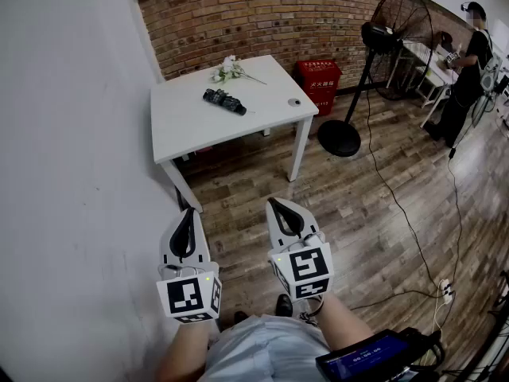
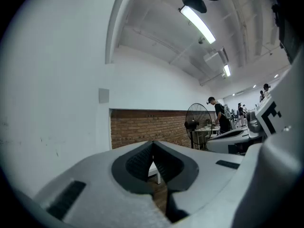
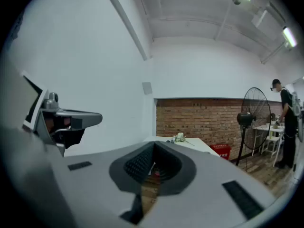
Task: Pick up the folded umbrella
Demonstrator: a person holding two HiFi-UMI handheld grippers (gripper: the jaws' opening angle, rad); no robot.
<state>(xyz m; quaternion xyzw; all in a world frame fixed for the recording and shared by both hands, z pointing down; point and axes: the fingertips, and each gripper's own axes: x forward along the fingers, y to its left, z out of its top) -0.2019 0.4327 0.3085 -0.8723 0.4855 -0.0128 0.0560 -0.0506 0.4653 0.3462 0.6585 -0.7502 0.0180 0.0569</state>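
Note:
The folded umbrella (image 1: 224,100), dark and short, lies on the white table (image 1: 191,126) by the brick wall, well ahead of both grippers. My left gripper (image 1: 189,212) and right gripper (image 1: 275,202) are held side by side over the wooden floor, short of the table's near edge. Both point forward, roughly level. In the left gripper view the left gripper (image 2: 153,144) has its tips together with nothing between them. The right gripper (image 3: 154,145) is likewise shut and empty in its own view. The umbrella does not show clearly in either gripper view.
A bunch of white flowers (image 1: 231,72) and a small round object (image 1: 294,102) also lie on the table. A red box (image 1: 320,83) stands by the wall. A standing fan (image 1: 380,46) is on the right, with a cable (image 1: 402,213) on the floor. A person (image 1: 469,62) stands beyond. A white wall (image 1: 71,173) runs along the left.

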